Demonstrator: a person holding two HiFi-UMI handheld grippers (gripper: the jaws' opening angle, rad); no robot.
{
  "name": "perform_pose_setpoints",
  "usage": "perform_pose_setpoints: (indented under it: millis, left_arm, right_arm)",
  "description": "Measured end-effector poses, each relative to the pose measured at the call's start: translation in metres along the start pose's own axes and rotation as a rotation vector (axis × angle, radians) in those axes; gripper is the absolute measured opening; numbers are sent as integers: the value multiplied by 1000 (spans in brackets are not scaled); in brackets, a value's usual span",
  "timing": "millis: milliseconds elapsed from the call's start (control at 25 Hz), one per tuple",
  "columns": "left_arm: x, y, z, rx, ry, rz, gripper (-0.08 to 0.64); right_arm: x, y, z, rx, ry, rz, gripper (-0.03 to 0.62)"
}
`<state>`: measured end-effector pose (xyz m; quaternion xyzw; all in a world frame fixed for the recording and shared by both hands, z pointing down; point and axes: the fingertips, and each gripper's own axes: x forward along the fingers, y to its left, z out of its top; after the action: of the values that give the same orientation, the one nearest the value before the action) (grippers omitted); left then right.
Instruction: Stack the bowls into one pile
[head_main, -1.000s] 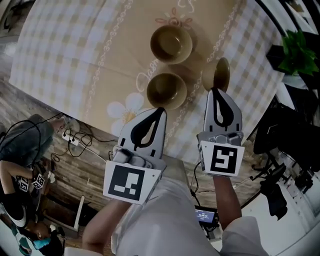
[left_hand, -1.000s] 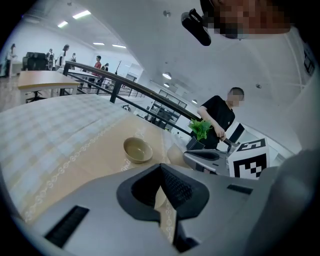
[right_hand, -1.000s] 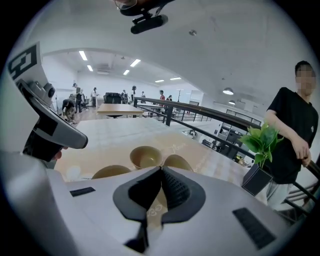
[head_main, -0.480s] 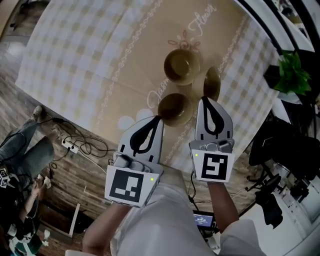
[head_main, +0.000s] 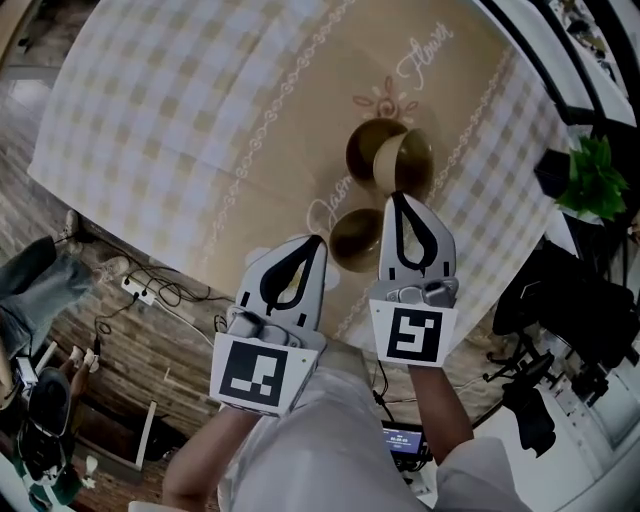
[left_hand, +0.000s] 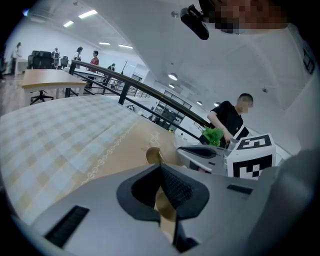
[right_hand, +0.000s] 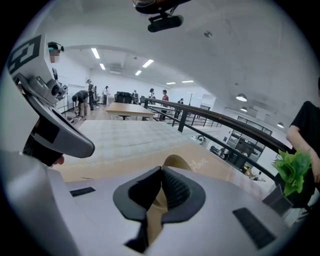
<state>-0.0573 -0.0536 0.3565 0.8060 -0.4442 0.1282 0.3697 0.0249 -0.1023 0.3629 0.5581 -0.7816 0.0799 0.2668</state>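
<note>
Three tan bowls are on or over the checkered tablecloth (head_main: 200, 120). The far bowl (head_main: 362, 150) stands upright. A second bowl (head_main: 410, 160) hangs tilted on edge, overlapping the far bowl's right side, and my right gripper (head_main: 397, 198) is shut on its rim. In the right gripper view that rim (right_hand: 176, 162) rises just beyond the closed jaws (right_hand: 161, 170). The near bowl (head_main: 355, 240) sits on the cloth between the two grippers. My left gripper (head_main: 319, 241) is shut at its left edge, holding nothing that I can make out. The left gripper view shows the tilted bowl (left_hand: 153, 155) edge-on.
The table's near edge runs diagonally just under the grippers. A potted green plant (head_main: 592, 172) stands off the table's right side, beside dark equipment. Cables and a power strip (head_main: 150, 288) lie on the wooden floor at left. People stand in the background.
My right gripper has carried the tilted bowl left, from beside the two bowls to over the far bowl's right side. The left gripper now sits beside the near bowl.
</note>
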Motion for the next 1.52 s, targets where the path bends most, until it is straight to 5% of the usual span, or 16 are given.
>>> perform_pose_setpoints:
  millis: [400, 760, 1360, 1520]
  left_arm:
    - [11, 23, -13, -36, 34, 22, 18]
    - [7, 21, -24, -53, 34, 44, 18]
    - [-56, -72, -43, 49, -14, 58, 18]
    - [-71, -100, -22, 79, -62, 72, 18]
  right_arm:
    - [35, 26, -27, -44, 70, 62, 37]
    - [41, 34, -36, 59, 97, 116, 40]
    - [-90, 19, -27, 233, 21, 219, 38]
    - [-119, 2, -9, 260, -8, 220, 38]
